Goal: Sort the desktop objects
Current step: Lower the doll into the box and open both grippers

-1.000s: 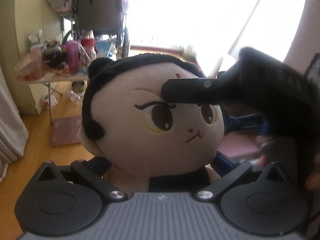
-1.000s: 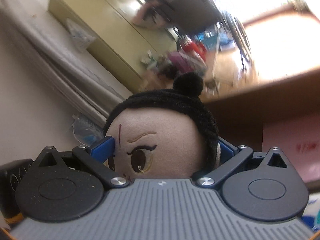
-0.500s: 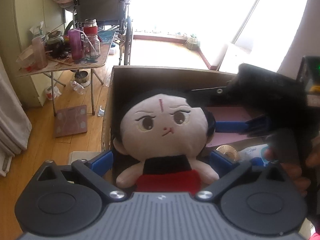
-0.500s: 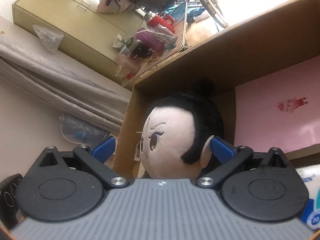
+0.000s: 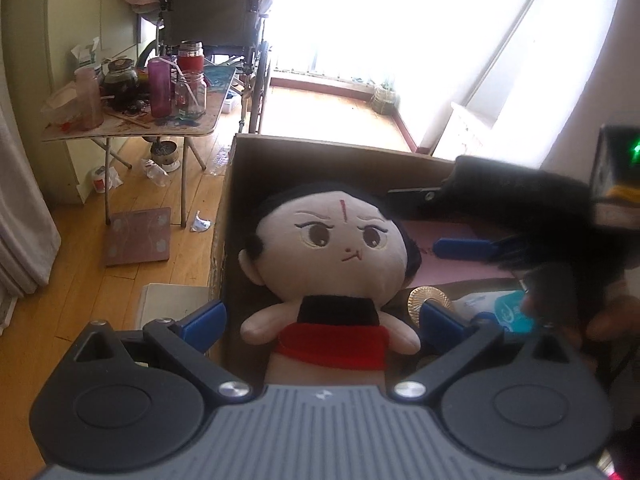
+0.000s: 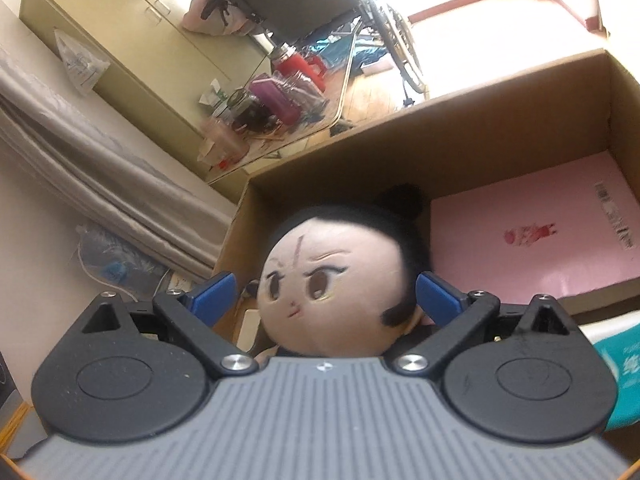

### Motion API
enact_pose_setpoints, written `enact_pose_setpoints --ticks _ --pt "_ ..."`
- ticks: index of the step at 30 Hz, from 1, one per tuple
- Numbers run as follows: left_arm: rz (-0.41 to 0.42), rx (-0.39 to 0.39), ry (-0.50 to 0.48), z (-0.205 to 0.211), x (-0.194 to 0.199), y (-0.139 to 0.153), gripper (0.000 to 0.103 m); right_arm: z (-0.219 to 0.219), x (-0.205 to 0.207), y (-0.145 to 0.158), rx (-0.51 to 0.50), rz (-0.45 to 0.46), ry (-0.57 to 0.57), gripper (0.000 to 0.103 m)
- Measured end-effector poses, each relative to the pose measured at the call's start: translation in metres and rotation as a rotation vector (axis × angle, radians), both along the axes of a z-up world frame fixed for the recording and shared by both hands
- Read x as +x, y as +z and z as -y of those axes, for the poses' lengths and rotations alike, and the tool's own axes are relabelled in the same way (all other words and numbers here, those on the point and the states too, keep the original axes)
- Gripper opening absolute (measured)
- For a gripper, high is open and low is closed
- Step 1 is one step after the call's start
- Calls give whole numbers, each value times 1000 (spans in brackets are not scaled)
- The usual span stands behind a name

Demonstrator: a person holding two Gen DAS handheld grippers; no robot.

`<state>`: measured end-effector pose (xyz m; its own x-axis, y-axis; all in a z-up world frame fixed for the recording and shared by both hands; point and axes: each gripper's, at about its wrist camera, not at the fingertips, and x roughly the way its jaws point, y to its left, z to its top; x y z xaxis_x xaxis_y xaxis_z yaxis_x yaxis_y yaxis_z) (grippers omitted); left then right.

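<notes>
Left wrist view: plush doll [image 5: 332,252] at frame centre, lying in the near left corner of a cardboard box [image 5: 236,168], face up, red top toward the bottom edge. Left gripper [image 5: 320,320] spread wide, blue pads either side of the doll's arms, not pressing. Right gripper [image 5: 460,220] at right of frame, one blue finger beside the doll's head. Right wrist view: jaws closing, head between the pads, contact unclear. Pink sheet [image 6: 536,240] at right, on the box floor.

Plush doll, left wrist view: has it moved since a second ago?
Yes. The plush doll has gone down into the cardboard box; earlier its head filled the view, hiding the box's far wall.
</notes>
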<state>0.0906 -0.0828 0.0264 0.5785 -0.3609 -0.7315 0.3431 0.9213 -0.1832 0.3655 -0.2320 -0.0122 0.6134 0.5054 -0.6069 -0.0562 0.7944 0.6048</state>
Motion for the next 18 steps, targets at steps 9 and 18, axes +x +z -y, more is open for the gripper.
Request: enact_pose_setpoints --ticks 9,18 --pt "66 2 39 -7 -45 42 103 5 -55 44 19 102 -8 102" --pt "122 49 30 -3 -94 63 103 7 -167 84 -203 208 -38 102"
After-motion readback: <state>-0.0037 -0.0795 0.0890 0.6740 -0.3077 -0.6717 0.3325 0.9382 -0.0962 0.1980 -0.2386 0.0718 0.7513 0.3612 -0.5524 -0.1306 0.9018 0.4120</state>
